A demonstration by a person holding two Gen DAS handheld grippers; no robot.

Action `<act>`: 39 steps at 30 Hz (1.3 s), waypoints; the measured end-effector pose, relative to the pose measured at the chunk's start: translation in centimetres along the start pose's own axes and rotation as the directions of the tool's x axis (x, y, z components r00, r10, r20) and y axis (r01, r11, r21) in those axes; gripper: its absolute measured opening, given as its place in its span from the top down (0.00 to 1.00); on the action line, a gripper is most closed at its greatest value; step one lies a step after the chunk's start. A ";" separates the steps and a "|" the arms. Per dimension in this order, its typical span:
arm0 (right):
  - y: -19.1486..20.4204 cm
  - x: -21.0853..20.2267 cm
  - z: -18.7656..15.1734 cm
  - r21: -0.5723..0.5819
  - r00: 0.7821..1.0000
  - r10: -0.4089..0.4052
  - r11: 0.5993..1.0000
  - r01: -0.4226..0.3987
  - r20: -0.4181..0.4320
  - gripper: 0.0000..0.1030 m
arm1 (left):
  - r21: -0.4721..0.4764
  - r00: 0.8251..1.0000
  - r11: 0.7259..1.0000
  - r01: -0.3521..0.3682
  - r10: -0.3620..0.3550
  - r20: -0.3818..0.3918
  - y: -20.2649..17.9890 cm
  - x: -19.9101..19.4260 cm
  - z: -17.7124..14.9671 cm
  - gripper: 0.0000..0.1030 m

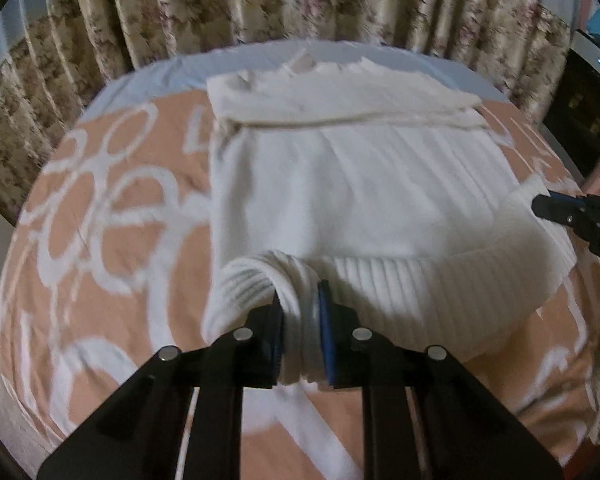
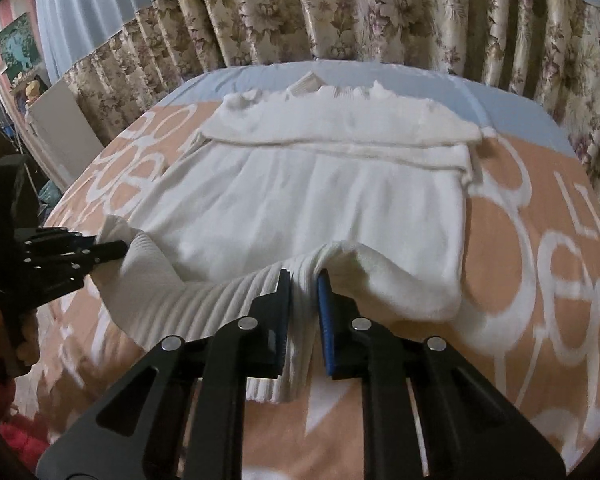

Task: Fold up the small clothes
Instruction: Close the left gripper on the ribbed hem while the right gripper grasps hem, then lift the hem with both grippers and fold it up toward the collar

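Now left gripper (image 1: pixel 302 304) clenched on white sweater (image 1: pixel 360 184) ribbed hem, right gripper (image 2: pixel 304 292) likewise, peach blanket (image 1: pixel 112 208) beneath

Little can be read here. On the right gripper (image 1: pixel 540 206), at the right edge of the left wrist view, white letters "DA" stand on its black body and are cut off by the frame. The peach bedspread (image 2: pixel 500 248) carries large white looping shapes that may be letters, but no word can be read.
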State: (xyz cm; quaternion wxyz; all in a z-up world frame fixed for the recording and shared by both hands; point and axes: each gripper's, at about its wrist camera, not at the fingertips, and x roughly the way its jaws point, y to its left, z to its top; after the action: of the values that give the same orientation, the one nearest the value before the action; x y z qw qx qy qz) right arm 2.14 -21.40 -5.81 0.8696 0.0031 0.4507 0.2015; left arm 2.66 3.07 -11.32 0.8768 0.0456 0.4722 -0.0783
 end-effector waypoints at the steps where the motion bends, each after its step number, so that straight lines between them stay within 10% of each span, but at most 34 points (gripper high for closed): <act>1: -0.3 0.7 0.6 0.006 1.000 -0.009 1.000 0.009 -0.003 0.86 | -0.002 1.000 1.000 -0.012 0.012 0.007 0.4 0.3 0.6 0.84; 9: -2.0 4.8 2.0 0.037 0.998 -0.022 0.999 0.024 -0.061 0.81 | -0.011 0.999 0.999 -0.038 0.038 0.005 1.4 2.4 3.4 0.84; 11: -2.7 4.1 2.1 0.067 0.999 0.022 0.998 -0.019 -0.045 0.61 | -0.008 0.999 0.999 -0.040 0.040 0.010 1.2 2.5 3.8 0.84; 16: -6.5 0.1 2.1 0.193 0.998 0.057 0.979 -0.061 0.024 0.49 | -0.011 0.999 0.999 -0.036 0.036 0.001 1.4 3.0 4.6 0.84; 25: -8.4 1.0 -3.1 0.280 0.993 0.080 0.959 -0.053 -0.086 0.55 | -0.014 0.999 0.999 -0.036 0.036 -0.015 1.3 3.3 5.0 0.84; 39: -8.3 3.0 -1.2 0.348 0.988 0.152 0.926 -0.148 0.016 0.60 | -0.001 0.999 0.999 -0.045 0.045 -0.025 1.0 3.5 4.9 0.84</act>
State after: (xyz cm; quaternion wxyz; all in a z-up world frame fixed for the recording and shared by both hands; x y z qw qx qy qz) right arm 5.61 -28.14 -10.40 0.8348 0.1901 0.4825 0.1847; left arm 8.81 2.94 -11.54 0.8724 0.0564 0.4821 -0.0575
